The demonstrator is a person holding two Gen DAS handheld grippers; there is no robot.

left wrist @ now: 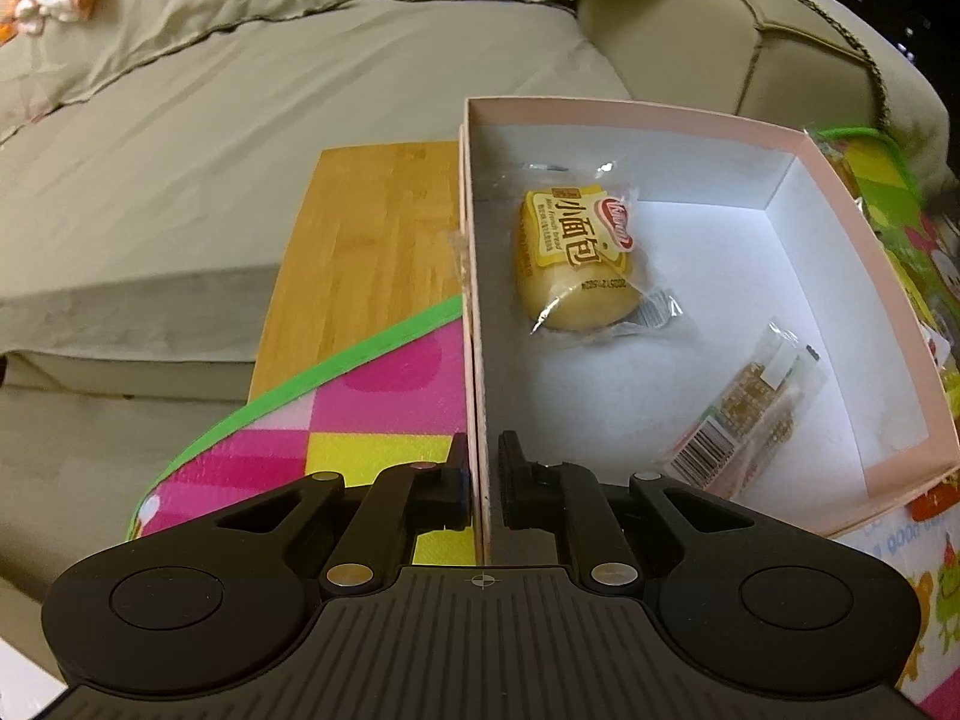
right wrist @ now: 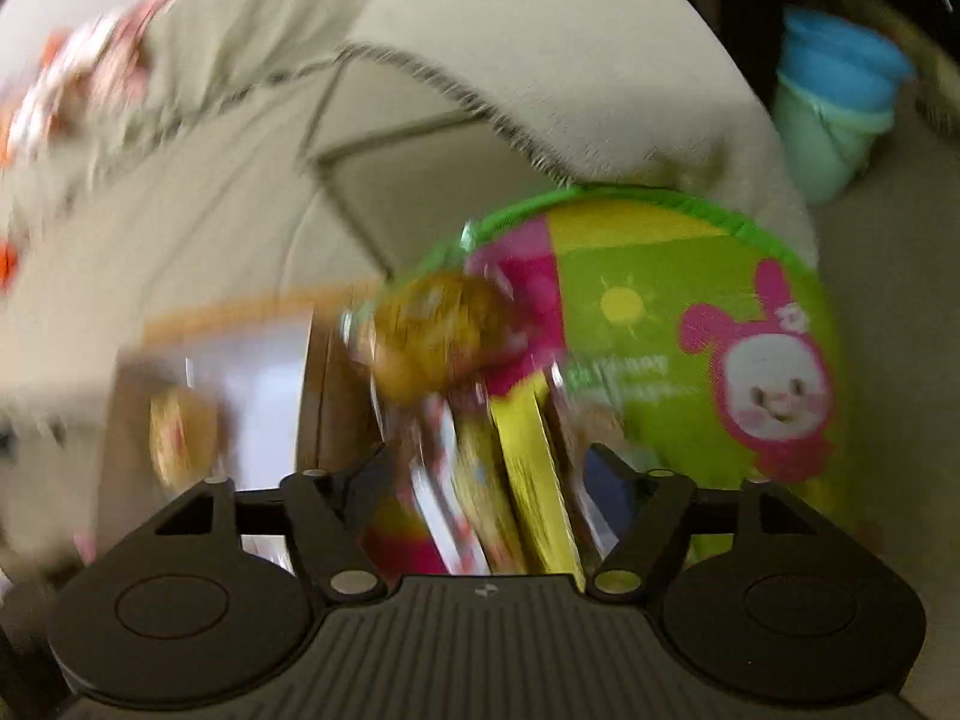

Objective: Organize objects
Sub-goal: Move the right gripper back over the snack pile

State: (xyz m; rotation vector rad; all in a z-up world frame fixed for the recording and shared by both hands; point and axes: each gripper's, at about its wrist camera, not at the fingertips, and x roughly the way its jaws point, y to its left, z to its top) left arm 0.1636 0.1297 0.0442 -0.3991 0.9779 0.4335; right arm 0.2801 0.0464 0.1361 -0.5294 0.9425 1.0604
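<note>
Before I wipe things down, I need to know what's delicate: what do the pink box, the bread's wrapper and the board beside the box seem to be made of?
Pink box: likely matte paperboard, with thin straight walls and a white inside.
Bread's wrapper: clear glossy plastic film, crinkled, with glints at its sealed ends.
Board: probably bamboo or wood, honey-coloured with narrow parallel strips and a smooth, faintly shiny finish.

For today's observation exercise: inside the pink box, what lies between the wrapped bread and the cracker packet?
Nothing: in the left wrist view, only bare white box floor separates the bread from the cracker packet.
</note>
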